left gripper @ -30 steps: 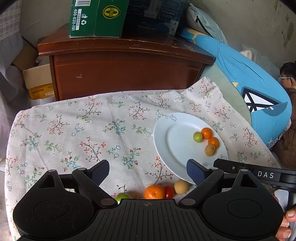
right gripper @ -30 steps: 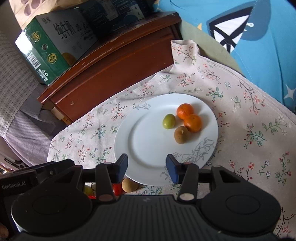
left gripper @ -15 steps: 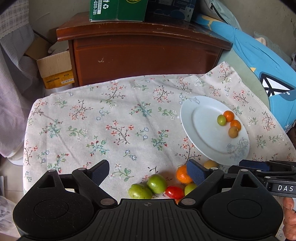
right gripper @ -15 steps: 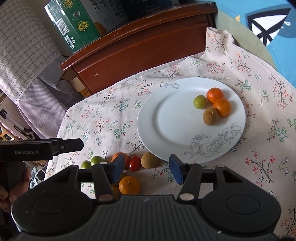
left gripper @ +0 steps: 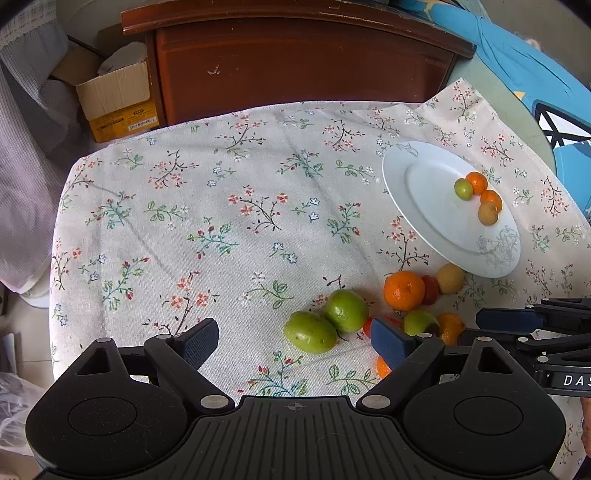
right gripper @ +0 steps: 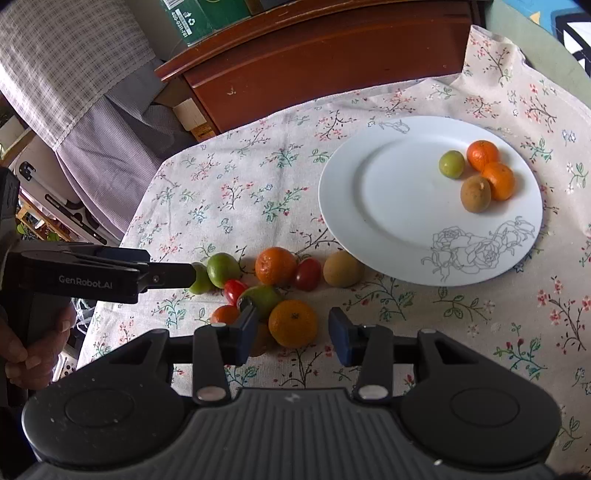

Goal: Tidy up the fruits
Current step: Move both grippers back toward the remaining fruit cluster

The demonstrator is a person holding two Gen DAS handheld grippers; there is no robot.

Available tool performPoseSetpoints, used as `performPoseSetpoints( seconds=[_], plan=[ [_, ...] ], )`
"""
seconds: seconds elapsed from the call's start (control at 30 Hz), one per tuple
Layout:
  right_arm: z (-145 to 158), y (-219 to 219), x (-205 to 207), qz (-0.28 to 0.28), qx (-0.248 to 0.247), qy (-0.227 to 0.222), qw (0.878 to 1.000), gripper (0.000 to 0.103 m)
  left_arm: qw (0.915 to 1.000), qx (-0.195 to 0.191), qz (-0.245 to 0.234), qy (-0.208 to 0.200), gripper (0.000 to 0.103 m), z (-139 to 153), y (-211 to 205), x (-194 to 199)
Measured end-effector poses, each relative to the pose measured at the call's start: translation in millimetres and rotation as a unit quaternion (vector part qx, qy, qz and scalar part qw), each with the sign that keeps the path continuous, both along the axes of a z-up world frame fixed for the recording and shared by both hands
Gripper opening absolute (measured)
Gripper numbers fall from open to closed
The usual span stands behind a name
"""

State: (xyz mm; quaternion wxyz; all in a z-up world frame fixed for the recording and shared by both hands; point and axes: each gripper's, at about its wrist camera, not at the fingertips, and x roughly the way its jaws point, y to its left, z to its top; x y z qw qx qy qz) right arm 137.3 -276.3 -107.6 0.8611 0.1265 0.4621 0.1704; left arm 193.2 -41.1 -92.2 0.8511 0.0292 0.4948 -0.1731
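Observation:
Loose fruit lies on the flowered cloth in front of a white plate (left gripper: 399, 192) (right gripper: 388, 192), which carries a green fruit, two mandarins and a brown fruit. My left gripper (left gripper: 293, 343) (right gripper: 184, 275) is wide open and closing slightly. One of two green fruits (left gripper: 310, 332) lies between its fingers, untouched. My right gripper (right gripper: 293, 338) (left gripper: 509, 319) is closing around a mandarin (right gripper: 293, 323). A gap still shows beside its right pad. Cherry tomatoes (right gripper: 308, 273), another mandarin (right gripper: 275, 266) and a tan fruit (right gripper: 341, 268) lie just beyond.
A dark wooden cabinet (left gripper: 295, 62) stands behind the table, with a green carton (right gripper: 199, 16) on top and a cardboard box (left gripper: 118, 99) on the floor beside it. Blue fabric (left gripper: 517, 62) lies far right. The cloth's left edge (left gripper: 59, 221) drops off.
Both grippers have tipped downward and come in over the loose fruit, which now sits at their fingers. The right jaws widened, then narrowed. The plate has shifted up and right in both views.

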Motion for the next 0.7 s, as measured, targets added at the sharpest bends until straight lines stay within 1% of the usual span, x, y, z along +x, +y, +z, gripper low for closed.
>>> performPoseSetpoints(
  seconds=[0.1,0.27,0.43,0.57,0.7],
  plan=[
    [-5.2,4.3,1.5,0.005,-0.009,0.007,1.0,0.038,1.0,0.004,-0.005,-0.001,0.089,-3.1,-0.7,-1.7],
    [-8.1,6.1,2.9,0.002,-0.011,0.007,1.0,0.038,0.9999,0.002,-0.012,0.008,0.084,-9.6,-1.3,-2.6],
    [-10.2,3.8,5.2,-0.006,-0.014,0.018,1.0,0.037,0.9997,0.015,-0.017,0.009,0.073,-16.4,-3.4,-2.9],
    [-10.9,5.8,4.7,-0.006,-0.02,0.018,1.0,0.037,0.9993,0.03,-0.021,0.003,0.072,-21.7,-7.3,-2.0],
    [-11.6,4.4,5.8,-0.013,-0.013,0.022,1.0,0.037,0.9987,0.041,-0.029,-0.011,0.072,-26.9,-13.2,-1.5]
  ],
)
